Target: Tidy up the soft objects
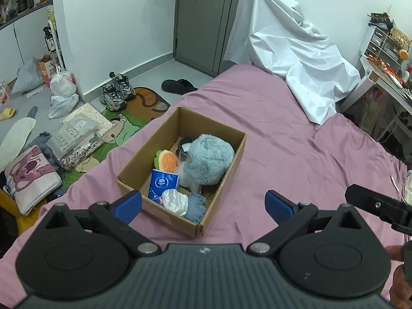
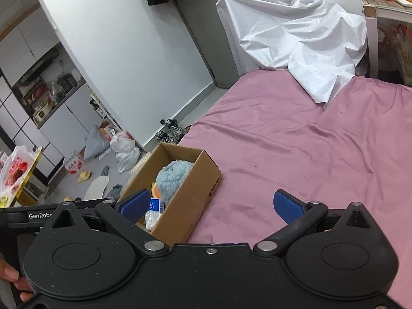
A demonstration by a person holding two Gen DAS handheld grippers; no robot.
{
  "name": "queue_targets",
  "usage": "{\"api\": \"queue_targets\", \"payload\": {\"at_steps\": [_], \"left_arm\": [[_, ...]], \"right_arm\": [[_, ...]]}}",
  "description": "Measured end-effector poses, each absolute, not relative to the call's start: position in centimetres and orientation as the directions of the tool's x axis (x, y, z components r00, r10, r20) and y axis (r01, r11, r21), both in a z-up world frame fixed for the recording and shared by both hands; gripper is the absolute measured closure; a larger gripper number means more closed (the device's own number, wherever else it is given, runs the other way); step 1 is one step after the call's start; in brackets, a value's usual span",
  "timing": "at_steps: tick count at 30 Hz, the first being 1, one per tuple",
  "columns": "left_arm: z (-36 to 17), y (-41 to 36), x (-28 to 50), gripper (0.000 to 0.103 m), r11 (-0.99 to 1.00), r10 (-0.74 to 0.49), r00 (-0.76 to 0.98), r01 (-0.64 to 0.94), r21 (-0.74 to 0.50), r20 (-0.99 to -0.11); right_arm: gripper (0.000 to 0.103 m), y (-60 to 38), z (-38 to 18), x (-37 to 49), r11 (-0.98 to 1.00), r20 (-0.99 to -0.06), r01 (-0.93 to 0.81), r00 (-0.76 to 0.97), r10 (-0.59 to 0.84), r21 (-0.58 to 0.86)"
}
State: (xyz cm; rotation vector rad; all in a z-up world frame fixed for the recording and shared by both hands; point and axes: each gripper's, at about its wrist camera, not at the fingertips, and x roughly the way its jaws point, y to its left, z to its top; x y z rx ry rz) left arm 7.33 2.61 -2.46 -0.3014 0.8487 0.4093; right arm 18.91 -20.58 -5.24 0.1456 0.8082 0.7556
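While we hover above the pink bedsheet [image 1: 296,154], the open brown cardboard box [image 1: 226,177] runs lengthwise away from us | it holds a fluffy blue-grey plush [image 1: 208,159], burger toy [image 1: 167,161], blue tissue pack [image 1: 163,184] | box sits just beyond our left gripper [image 1: 203,206], left of our right gripper [image 2: 211,206] | both spread wide, holding nothing.

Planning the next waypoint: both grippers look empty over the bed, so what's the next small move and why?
Probably pull both back: the left gripper and right gripper are open and empty, the soft blue towel and other items already sit in the cardboard box, and no loose item shows on the pink sheet.
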Motion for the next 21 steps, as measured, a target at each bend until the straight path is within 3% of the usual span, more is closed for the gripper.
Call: {"api": "queue_targets", "payload": {"at_steps": [21], "left_arm": [[-2.7,1.1,6.2,0.001,0.885,0.229,0.569,-0.459,-0.074,-0.789]], "right_arm": [[0.000,-21.3,-5.4,17.7,0.721,-0.631,-0.614,0.430,0.646,0.320]]}}
